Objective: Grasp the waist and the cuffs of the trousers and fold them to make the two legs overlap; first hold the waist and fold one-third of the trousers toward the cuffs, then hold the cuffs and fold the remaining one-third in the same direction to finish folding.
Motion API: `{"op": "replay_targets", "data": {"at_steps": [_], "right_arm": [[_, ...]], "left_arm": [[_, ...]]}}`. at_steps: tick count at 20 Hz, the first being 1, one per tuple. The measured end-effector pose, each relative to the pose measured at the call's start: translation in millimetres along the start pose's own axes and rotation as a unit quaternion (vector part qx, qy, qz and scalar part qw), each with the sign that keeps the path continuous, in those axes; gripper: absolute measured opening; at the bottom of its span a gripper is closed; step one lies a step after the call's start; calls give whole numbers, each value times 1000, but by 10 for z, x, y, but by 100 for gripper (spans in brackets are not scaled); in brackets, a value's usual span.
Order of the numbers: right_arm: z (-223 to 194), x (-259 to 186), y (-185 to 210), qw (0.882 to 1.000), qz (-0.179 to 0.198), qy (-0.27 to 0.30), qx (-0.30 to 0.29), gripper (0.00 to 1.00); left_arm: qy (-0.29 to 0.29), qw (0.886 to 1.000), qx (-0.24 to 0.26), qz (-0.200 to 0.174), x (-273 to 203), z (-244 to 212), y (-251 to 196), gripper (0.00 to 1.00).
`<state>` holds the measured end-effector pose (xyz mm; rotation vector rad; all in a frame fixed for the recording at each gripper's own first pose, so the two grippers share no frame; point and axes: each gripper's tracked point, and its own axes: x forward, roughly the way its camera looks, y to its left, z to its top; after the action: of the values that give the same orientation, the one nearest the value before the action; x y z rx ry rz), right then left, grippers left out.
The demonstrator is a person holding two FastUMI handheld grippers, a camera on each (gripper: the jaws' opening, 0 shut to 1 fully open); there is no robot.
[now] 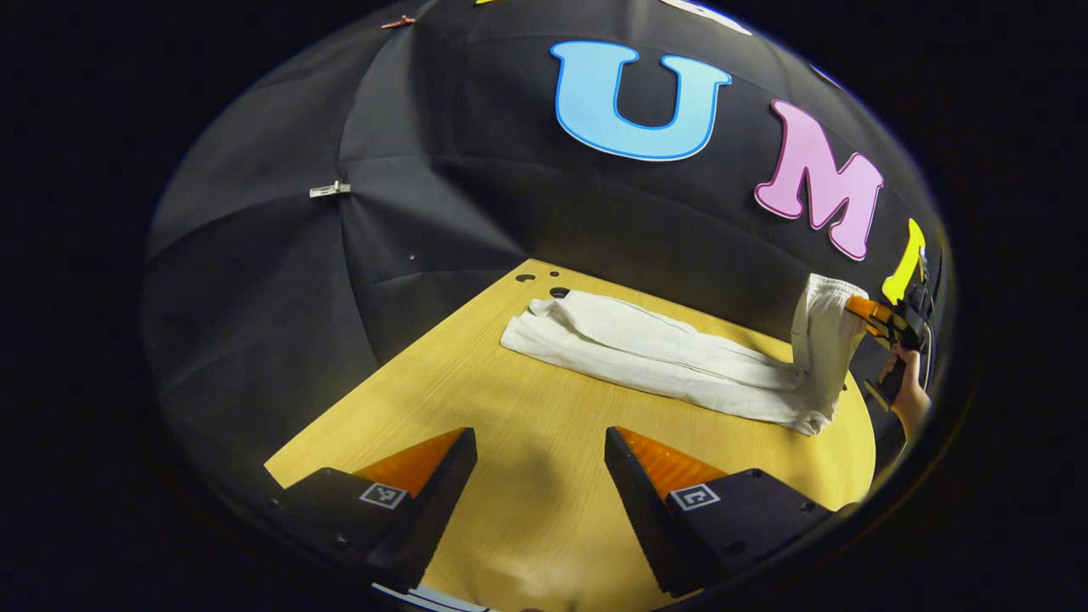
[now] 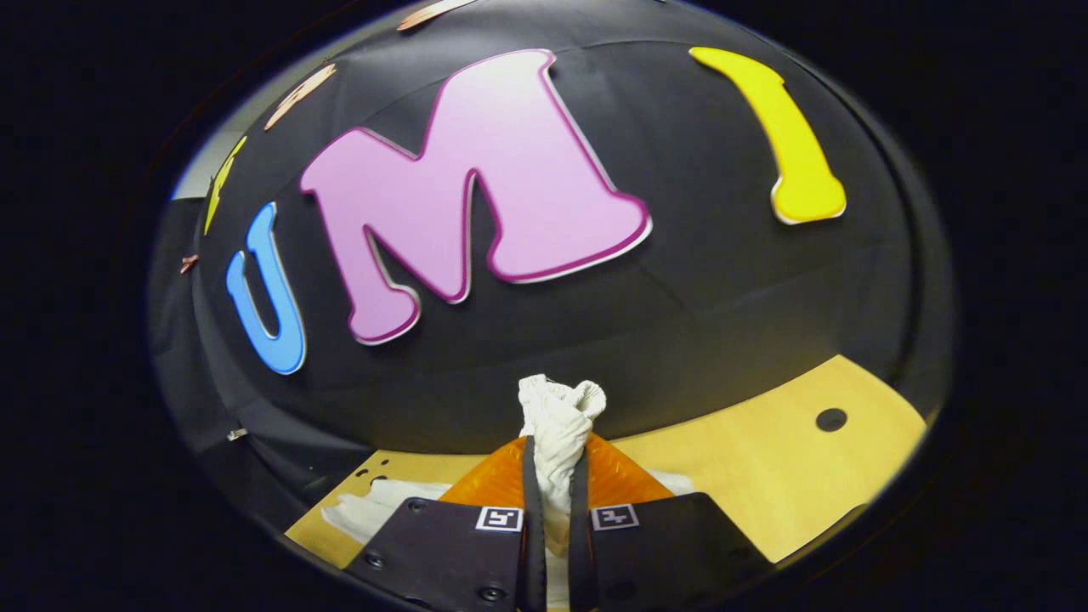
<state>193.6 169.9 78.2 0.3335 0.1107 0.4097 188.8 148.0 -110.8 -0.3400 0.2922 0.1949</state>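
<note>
Your left gripper (image 1: 540,476) hovers over the bare wooden bench (image 1: 476,399), jaws spread wide and holding nothing. Beyond it, the white trousers (image 1: 654,353) lie stretched flat across the bench. At their far end, your right gripper (image 2: 554,484) has its jaws clamped on a bunched end of the cloth, lifted clear of the bench.

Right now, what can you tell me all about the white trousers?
The white trousers look like soft, wrinkly cloth. Most of them lie long and flat on the wooden table. One end is lifted up off the table, bunched and pinched between the fingers of the right gripper. The left gripper hangs open, apart from them.
</note>
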Motion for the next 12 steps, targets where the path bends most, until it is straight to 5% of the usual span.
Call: {"op": "replay_targets", "data": {"at_steps": [7, 10, 12], "right_arm": [[-788, 192, 500, 999, 32, 21, 3, 14], [-1148, 194, 630, 998, 45, 38, -9, 26], [-1397, 162, 712, 997, 59, 54, -21, 22]], "left_arm": [[-6, 997, -71, -17, 463, -46, -81, 96], [-31, 997, -65, -11, 793, 94, -145, 96], [-47, 997, -59, -22, 1020, 234, -239, 96]]}}
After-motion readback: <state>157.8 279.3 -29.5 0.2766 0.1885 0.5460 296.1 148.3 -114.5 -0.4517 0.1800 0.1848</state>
